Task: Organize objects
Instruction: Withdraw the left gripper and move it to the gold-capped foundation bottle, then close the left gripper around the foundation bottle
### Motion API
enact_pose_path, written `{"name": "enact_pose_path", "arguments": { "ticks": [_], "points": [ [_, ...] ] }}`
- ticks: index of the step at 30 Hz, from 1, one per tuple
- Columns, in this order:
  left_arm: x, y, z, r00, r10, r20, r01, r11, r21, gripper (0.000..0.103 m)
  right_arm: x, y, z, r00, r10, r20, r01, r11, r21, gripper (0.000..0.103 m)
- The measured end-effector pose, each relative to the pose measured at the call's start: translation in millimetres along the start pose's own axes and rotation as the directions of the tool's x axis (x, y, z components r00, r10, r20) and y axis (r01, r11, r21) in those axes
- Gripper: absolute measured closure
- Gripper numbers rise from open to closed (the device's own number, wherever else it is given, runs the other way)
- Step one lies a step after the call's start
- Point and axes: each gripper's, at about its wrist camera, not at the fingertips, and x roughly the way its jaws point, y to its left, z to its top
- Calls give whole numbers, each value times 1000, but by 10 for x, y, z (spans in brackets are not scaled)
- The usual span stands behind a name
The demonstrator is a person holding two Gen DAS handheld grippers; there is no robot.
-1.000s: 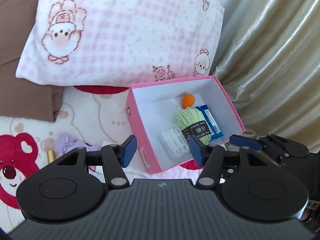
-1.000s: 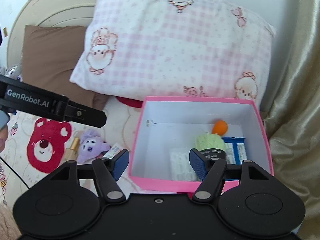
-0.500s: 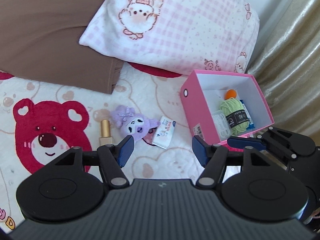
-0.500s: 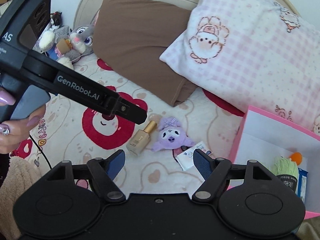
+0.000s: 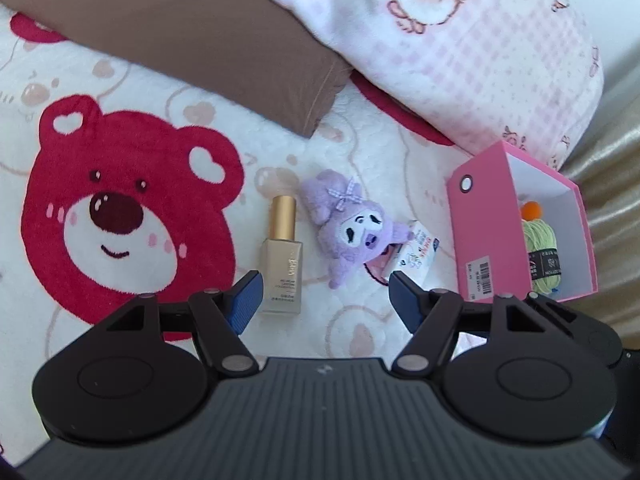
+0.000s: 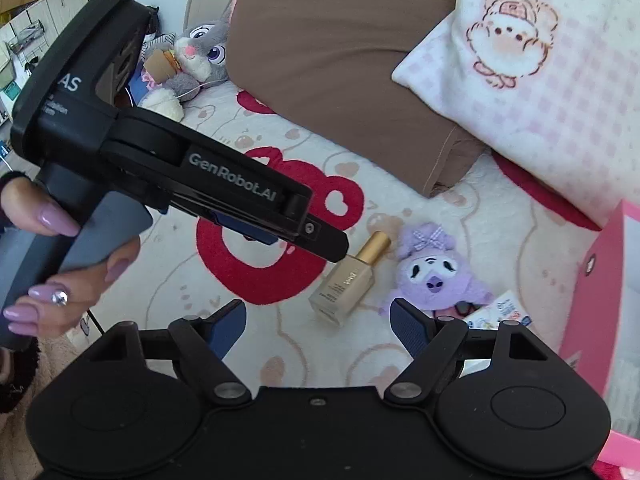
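My left gripper point(image 5: 326, 292) and right gripper point(image 6: 318, 322), jaws spread and empty, have swung off the box point(image 5: 480, 232), now right of frame. Centre frame lie the bottle point(image 5: 282, 258), plush point(image 5: 352, 228) and packet point(image 5: 416, 252) on the bed: next pickups, I reckon.

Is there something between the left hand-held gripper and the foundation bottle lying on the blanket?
Nothing visible does. The left hand-held gripper is open and empty, and the foundation bottle lies just ahead by its left finger, only bare blanket between them. The purple plush lies beside the bottle, to its right.
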Motion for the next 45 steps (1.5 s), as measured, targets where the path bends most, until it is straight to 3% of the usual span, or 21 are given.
{"name": "enact_pose_path", "arguments": {
  "ticks": [7,12,15,18,19,21,27,32,36,40,45],
  "points": [
    [336,301,-110,1000,8,-7,-8,1000,2,37,601,73,-92,999,-12,-44,11,999,-37,21],
    [509,518,-159,1000,-30,-10,29,999,-42,39,892,64,-182,999,-20,-43,20,1000,-19,23],
    [591,576,-154,999,-49,8,49,998,-45,49,1022,49,-231,999,-29,-19,29,1000,-1,23],
    [704,618,-132,993,-119,-10,118,989,-86,63,1146,55,-248,995,-104,-8,104,995,-4,23],
    [738,613,-125,991,-132,-20,130,988,-89,71,1184,49,-253,993,-118,-3,118,993,1,26],
    [776,602,-139,992,-122,-23,120,990,-72,75,1244,3,-253,993,-121,-11,121,992,34,32],
    [777,658,-155,985,-172,-25,168,979,-114,77,1234,-90,-313,992,-120,42,117,990,81,50],
    [720,636,-213,980,-196,-46,189,975,-119,77,1149,15,-375,988,-153,32,150,985,80,56],
    [696,535,-263,990,-128,-61,127,992,-25,70,989,154,-483,981,-196,-2,196,980,31,62],
    [793,577,-316,979,-175,-110,165,982,-87,66,901,145,-569,981,-191,-38,192,981,41,64],
    [876,600,-337,975,-199,-98,184,972,-144,62,903,176,-580,979,-201,-43,203,979,38,63]
  ]
}}
